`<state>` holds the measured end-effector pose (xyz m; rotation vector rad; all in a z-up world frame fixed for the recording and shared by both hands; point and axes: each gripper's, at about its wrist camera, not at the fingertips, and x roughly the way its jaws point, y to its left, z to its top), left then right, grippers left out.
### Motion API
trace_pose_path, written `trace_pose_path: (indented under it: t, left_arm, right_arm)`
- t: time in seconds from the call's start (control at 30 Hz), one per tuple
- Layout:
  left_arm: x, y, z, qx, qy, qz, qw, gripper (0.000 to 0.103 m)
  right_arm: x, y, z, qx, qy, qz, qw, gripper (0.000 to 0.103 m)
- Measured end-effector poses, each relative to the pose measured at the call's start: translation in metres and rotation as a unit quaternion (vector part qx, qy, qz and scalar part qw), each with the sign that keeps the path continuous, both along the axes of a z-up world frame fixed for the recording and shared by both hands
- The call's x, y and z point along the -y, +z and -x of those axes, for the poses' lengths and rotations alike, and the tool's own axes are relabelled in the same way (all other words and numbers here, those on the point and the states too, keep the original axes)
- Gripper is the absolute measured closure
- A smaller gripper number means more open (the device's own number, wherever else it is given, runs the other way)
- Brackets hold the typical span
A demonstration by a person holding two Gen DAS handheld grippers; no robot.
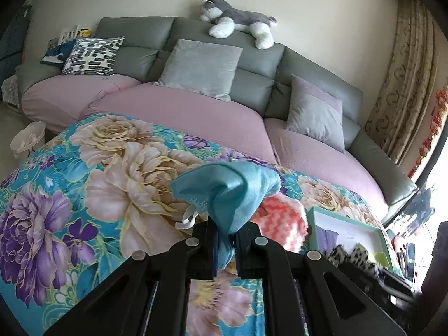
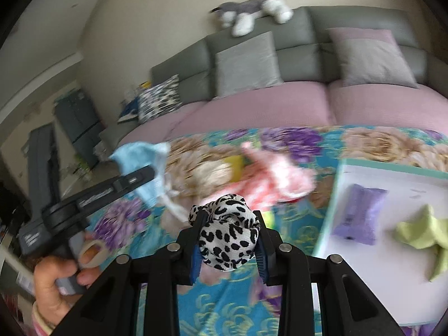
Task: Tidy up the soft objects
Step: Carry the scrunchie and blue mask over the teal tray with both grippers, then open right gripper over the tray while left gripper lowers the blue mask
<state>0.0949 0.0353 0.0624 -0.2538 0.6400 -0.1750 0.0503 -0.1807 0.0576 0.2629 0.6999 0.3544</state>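
Note:
My left gripper is shut on a light blue cloth and holds it above the floral blanket; both show in the right wrist view, gripper and cloth. My right gripper is shut on a black-and-white leopard-print cloth, seen also in the left wrist view. A pink-and-white zigzag cloth lies on the blanket. A white tray with teal rim holds a purple pouch and a light green cloth.
A grey sofa with pink seat covers, grey cushions and a patterned cushion stands behind. A plush husky lies on its back. A white bin stands at the left; curtains hang at the right.

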Motion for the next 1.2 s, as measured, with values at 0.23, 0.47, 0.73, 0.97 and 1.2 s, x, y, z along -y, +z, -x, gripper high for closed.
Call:
trace_pose_path:
  t: [0.23, 0.47, 0.73, 0.97, 1.2]
  left_arm:
    - [0.051, 0.006, 0.0, 0.015, -0.062, -0.015, 0.9979, 0.094]
    - [0.118, 0.005, 0.004, 0.024, -0.142, -0.048, 0.9885, 0.094]
    - [0.182, 0.0, 0.004, 0.013, -0.209, -0.094, 0.9733, 0.094]
    - [0.218, -0.011, -0.006, -0.012, -0.243, -0.111, 0.9636, 0.094]
    - [0.253, -0.028, -0.019, -0.032, -0.272, -0.132, 0.9528, 0.094]
  right_arm:
    - [0.061, 0.004, 0.003, 0.013, -0.122, 0.007, 0.992, 0.07]
    - [0.13, 0.008, 0.011, 0.034, -0.253, 0.013, 0.967, 0.07]
    - [0.194, -0.001, 0.025, 0.05, -0.36, -0.008, 0.932, 0.07]
    - [0.213, -0.011, 0.032, 0.052, -0.399, 0.014, 0.916, 0.07]
    - [0.221, -0.025, 0.026, 0.028, -0.409, 0.036, 0.911, 0.07]
